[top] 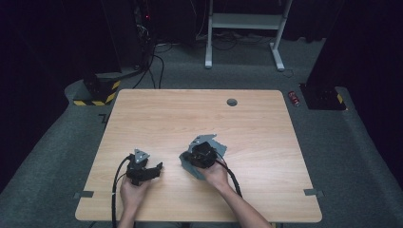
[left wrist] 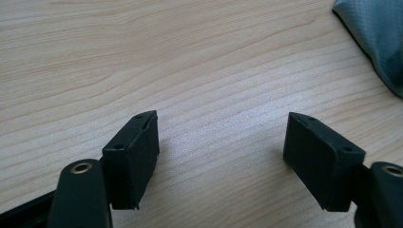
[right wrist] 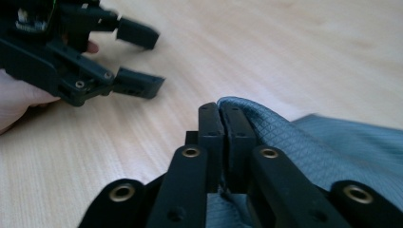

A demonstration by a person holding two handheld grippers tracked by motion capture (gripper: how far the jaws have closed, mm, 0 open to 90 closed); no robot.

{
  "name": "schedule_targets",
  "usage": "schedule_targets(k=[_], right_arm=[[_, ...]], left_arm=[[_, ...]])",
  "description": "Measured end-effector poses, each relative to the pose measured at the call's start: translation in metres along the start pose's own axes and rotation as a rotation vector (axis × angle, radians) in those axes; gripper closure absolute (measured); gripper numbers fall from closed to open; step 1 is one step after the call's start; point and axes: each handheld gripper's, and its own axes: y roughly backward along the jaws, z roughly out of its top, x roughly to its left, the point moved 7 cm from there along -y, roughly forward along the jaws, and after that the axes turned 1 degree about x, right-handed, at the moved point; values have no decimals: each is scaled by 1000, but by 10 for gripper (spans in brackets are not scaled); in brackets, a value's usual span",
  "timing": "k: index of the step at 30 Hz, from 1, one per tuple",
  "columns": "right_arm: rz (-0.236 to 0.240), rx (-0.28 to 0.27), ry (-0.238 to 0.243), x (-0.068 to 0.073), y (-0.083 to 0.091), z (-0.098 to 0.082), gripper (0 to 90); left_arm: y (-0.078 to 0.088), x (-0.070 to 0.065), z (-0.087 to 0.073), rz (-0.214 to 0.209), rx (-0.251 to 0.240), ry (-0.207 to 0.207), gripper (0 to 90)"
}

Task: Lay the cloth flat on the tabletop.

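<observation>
- Folding is only being started: the grey cloth (top: 205, 153) is lying crumpled near the middle of the wooden table (top: 256, 128).
- A cloth edge is being pinched tight by the right gripper (right wrist: 222, 118).
- The left gripper (left wrist: 221, 142) is being held wide apart just beside, gripping nothing.

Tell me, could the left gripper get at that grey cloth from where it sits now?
Probably yes. The left gripper is open, and bare table lies between it and the grey cloth with nothing in the way. The right gripper is already shut on a fold of that cloth.
</observation>
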Motion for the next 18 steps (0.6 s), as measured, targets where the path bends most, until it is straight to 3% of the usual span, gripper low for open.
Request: schedule_targets(k=[2, 4, 11, 12, 13, 14, 16, 18], right_arm=[[40, 13, -17, 3, -9, -4, 770], [47, -1, -27, 4, -5, -5, 746], [25, -149, -75, -4, 49, -19, 711], [6, -148, -83, -8, 55, -23, 713], [6, -148, -83, -8, 55, -23, 713], [-31, -132, -84, -13, 58, -30, 715], [-63, -100, -107, -23, 56, -43, 717], [-102, -57, -121, -30, 48, -57, 715]], left_arm=[[0, 0, 0, 2, 0, -1, 281], [0, 0, 0, 0, -1, 2, 282], [1, -1, 1, -4, -9, 6, 335], [2, -4, 1, -30, -11, 16, 350], [2, -4, 1, -30, -11, 16, 362], [1, -7, 2, -48, -13, 15, 362], [2, -15, 7, -60, -15, -9, 364], [6, -33, 20, -106, -35, -46, 365]])
